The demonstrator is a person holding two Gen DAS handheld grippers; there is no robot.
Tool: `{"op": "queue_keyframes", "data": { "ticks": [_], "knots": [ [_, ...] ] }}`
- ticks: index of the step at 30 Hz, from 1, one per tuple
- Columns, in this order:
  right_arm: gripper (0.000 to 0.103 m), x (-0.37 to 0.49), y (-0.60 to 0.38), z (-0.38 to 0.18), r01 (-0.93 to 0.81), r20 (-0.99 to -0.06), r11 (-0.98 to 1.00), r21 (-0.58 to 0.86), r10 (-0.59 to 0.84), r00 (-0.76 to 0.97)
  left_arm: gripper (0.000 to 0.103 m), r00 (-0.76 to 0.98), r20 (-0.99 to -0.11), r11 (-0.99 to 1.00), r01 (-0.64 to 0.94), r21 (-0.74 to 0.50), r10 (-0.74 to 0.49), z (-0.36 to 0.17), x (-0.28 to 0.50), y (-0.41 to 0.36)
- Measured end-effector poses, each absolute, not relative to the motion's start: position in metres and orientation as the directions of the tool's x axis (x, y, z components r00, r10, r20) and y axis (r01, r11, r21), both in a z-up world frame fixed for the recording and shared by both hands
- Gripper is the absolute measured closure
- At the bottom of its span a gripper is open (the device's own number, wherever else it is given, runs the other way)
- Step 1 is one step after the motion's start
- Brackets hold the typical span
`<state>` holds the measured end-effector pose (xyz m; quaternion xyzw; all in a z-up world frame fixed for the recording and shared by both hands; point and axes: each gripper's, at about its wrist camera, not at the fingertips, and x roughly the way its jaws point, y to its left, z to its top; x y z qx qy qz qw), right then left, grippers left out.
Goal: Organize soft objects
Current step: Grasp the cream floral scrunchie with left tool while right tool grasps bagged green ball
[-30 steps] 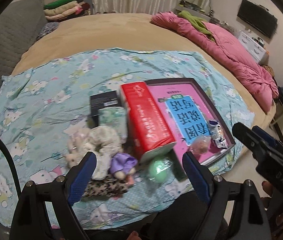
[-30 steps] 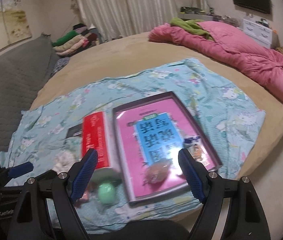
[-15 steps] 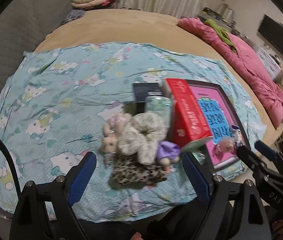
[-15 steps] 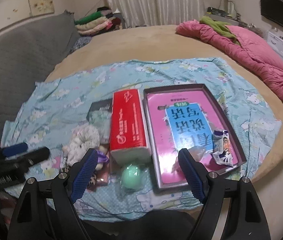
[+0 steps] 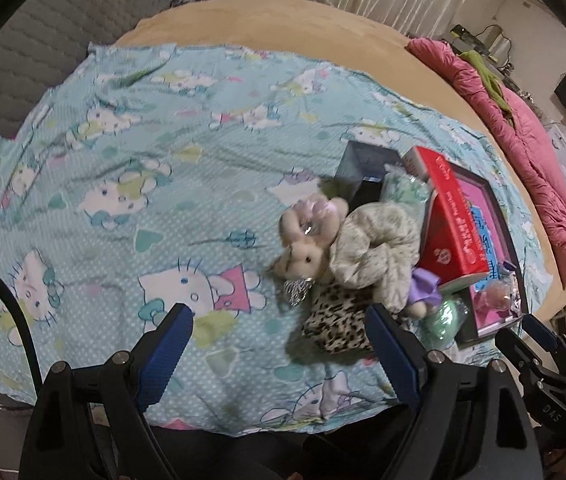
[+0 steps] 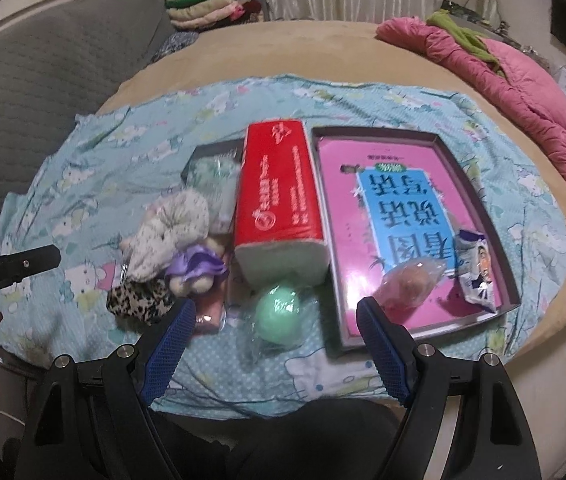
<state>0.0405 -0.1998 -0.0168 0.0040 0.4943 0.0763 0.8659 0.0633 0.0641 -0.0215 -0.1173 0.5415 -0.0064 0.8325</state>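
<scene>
Approach step: left gripper [image 5: 279,344] and right gripper [image 6: 277,338] hover with jaws wide, holding nothing. The soft toys [image 5: 347,248] lie heaped near the bed's front edge, beside the red tissue pack [image 6: 281,200]. Next move, likely: lower, close on one toy.

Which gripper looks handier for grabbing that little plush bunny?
Left, probably. The left gripper is open just before the bunny; the right gripper faces the green ball.

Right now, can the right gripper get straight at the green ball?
Probably yes. The right gripper is open and empty, and the green ball lies just ahead between its fingers, with nothing over it.
</scene>
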Motion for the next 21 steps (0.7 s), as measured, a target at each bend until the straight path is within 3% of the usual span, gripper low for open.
{"op": "queue_keyframes", "data": {
  "ticks": [15, 21],
  "knots": [
    [0.020, 0.058, -0.188, -0.062, -0.146, -0.912, 0.989, 0.029, 0.087, 0.402, 0.016, 0.363, -0.911, 0.979, 0.020, -0.203, -0.197, -0.047, 0.112, -0.005],
    [0.020, 0.070, -0.180, -0.083, -0.173, -0.935, 0.985, -0.017, 0.046, 0.352, 0.028, 0.338, -0.919, 0.979, 0.044, -0.198, -0.201, -0.059, 0.130, -0.013]
  ]
}}
